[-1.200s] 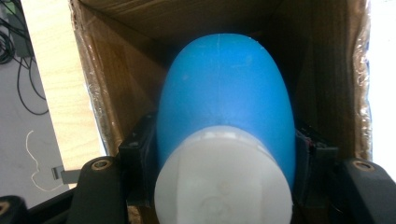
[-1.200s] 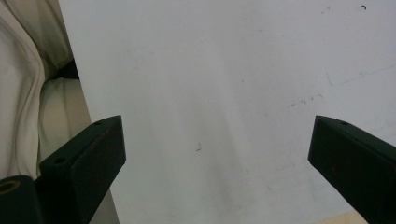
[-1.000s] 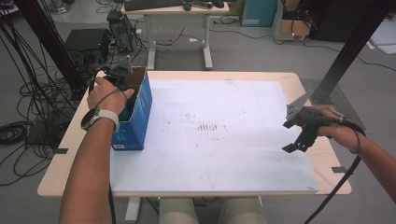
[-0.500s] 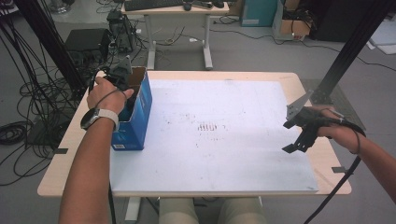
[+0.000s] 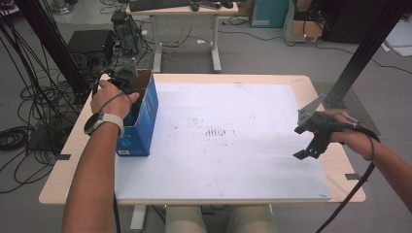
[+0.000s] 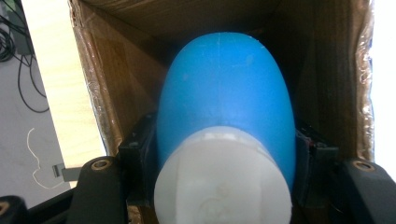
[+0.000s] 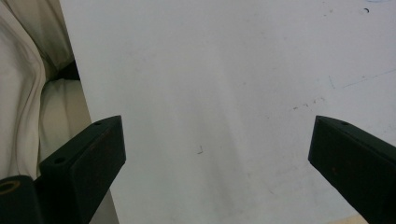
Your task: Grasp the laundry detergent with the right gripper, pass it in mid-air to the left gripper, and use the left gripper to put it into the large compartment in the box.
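Observation:
A blue bottle (image 6: 226, 98) with a white cap (image 6: 223, 179) sits between the jaws of my left gripper (image 6: 224, 163), which is shut on it just above the cap. The bottle hangs inside an open cardboard box (image 6: 119, 84) with blue outer sides (image 5: 143, 121) at the table's left edge. In the high view my left gripper (image 5: 127, 85) reaches down into that box. My right gripper (image 5: 305, 151) hovers over the white sheet (image 5: 228, 136) near the table's right edge. Its jaws stand wide apart with nothing between them (image 7: 217, 158).
The white sheet covers most of the wooden table (image 5: 77, 160) and has dark scuff marks (image 5: 216, 131) at its middle. Cables (image 5: 19, 141) and equipment lie on the floor to the left. A second desk (image 5: 184, 9) stands beyond the table.

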Demonstrator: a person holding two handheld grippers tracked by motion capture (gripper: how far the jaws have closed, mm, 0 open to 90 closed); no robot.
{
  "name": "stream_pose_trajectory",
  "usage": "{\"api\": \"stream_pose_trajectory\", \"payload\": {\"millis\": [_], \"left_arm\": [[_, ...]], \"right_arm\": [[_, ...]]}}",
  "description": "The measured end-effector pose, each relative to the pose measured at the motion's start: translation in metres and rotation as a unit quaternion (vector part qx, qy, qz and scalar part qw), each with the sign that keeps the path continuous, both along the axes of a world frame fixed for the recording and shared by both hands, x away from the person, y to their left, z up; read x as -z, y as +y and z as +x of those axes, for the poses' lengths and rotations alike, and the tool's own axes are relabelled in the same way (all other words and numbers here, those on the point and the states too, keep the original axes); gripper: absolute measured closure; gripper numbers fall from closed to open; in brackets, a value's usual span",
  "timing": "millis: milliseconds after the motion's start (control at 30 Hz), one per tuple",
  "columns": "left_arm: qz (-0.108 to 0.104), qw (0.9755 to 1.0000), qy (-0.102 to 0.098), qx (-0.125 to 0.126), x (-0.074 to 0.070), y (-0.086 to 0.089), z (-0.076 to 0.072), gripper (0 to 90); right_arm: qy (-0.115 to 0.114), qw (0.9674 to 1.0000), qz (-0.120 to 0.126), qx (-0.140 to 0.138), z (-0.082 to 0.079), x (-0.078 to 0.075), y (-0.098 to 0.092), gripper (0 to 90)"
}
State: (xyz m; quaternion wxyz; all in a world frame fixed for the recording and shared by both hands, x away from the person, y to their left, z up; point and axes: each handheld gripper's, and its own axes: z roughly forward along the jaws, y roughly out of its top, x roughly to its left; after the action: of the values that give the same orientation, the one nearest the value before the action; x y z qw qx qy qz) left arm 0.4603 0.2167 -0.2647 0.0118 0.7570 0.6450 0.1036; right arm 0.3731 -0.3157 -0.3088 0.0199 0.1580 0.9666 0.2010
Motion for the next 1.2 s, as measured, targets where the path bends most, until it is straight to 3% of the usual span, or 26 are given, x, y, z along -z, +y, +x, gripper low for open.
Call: {"api": "stream_pose_trajectory", "payload": {"millis": [1200], "left_arm": [[0.001,1.0,-0.002,0.001,0.0,0.0005,-0.0016,37.5]], "right_arm": [[-0.001,1.0,0.001,-0.001,-0.0007,0.0001,0.0009,3.9]]}}
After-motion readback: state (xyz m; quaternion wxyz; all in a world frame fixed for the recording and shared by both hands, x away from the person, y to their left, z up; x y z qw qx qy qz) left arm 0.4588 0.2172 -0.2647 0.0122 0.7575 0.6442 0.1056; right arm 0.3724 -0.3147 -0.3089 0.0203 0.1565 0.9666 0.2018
